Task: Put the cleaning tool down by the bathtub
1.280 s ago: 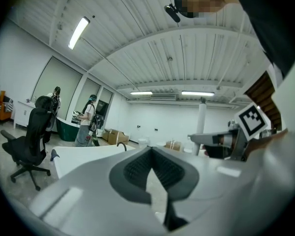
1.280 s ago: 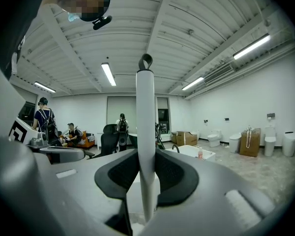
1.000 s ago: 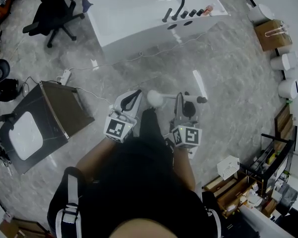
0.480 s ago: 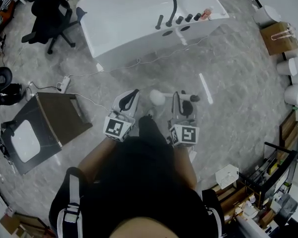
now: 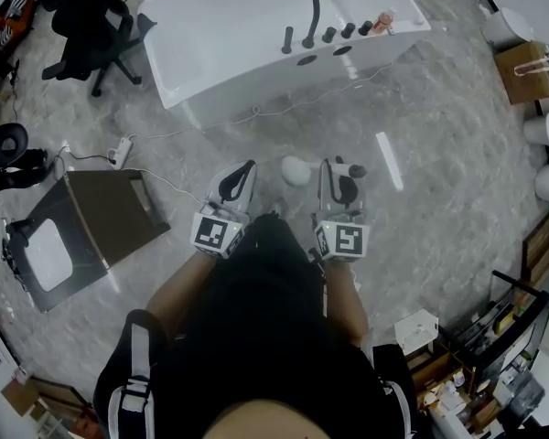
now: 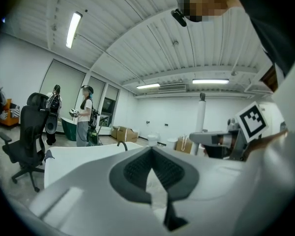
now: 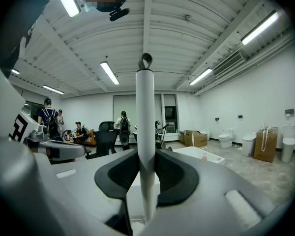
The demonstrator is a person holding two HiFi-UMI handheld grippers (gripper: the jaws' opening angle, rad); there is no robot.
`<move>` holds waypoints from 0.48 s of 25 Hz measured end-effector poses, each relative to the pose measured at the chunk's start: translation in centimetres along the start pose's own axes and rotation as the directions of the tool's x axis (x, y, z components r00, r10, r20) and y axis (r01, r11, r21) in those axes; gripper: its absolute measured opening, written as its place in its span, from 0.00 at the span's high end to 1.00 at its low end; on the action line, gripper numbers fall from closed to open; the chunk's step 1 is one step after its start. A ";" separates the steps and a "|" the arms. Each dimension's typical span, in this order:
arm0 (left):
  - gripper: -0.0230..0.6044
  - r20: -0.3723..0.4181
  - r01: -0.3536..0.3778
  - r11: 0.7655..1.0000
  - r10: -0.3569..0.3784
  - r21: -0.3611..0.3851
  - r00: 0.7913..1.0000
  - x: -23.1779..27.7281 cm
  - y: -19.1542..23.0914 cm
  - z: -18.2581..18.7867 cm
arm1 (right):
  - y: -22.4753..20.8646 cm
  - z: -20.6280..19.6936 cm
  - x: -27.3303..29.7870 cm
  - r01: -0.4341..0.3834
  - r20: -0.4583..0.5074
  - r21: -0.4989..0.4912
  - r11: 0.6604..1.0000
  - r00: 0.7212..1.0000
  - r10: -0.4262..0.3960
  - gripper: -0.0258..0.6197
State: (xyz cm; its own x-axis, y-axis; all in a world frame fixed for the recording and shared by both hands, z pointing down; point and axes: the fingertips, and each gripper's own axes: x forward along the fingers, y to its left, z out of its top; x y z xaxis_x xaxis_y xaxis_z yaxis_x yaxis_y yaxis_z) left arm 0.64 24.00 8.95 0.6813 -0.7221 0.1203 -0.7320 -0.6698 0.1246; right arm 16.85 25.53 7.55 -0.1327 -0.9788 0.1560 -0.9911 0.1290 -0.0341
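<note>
GETTING THERE: A grey stone floor lies between the person and the white bathtub, which sits at 12 o'clock in the head view, well apart from both grippers. A dark panel lies at 9 o'clock and an office chair stands at 11 o'clock.

The right gripper has its jaws clamped on the white handle of the cleaning tool, which runs straight up between the pads. The tool's pale rounded head shows at 9 o'clock of that gripper. The left gripper carries nothing, its jaws drawn together at the tips.

The tool is not yet by the tub, and the likeliest trouble is underfoot. A thin white cable and a power strip trail across the floor between person and tub, where they could catch a foot or the tool's head. The long handle is pinched at one spot only and might swing or slip. Let go too high, it would clatter on the hard stone or knock the tub's black tap.
</note>
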 end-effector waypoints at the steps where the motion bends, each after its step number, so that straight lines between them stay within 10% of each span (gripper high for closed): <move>1: 0.95 -0.003 -0.006 1.000 0.006 0.001 1.000 0.2 0.1 0.0 | -0.4 -0.1 0.3 0.002 -0.003 0.001 1.000 1.000 -0.002 0.81; 12: 0.95 -0.021 -0.003 1.000 0.003 -0.006 1.000 4.1 2.8 -0.6 | -1.6 -1.8 4.3 0.016 -0.042 0.014 1.000 0.999 -0.016 0.81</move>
State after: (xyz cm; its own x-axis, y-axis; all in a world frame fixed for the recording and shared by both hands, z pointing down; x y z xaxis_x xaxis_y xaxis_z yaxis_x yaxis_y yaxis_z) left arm 1.35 19.25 10.43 0.6789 -0.7205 0.1411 -0.7342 -0.6663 0.1303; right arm 17.80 21.41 10.02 -0.1175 -0.9732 0.1976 -0.9928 0.1107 -0.0452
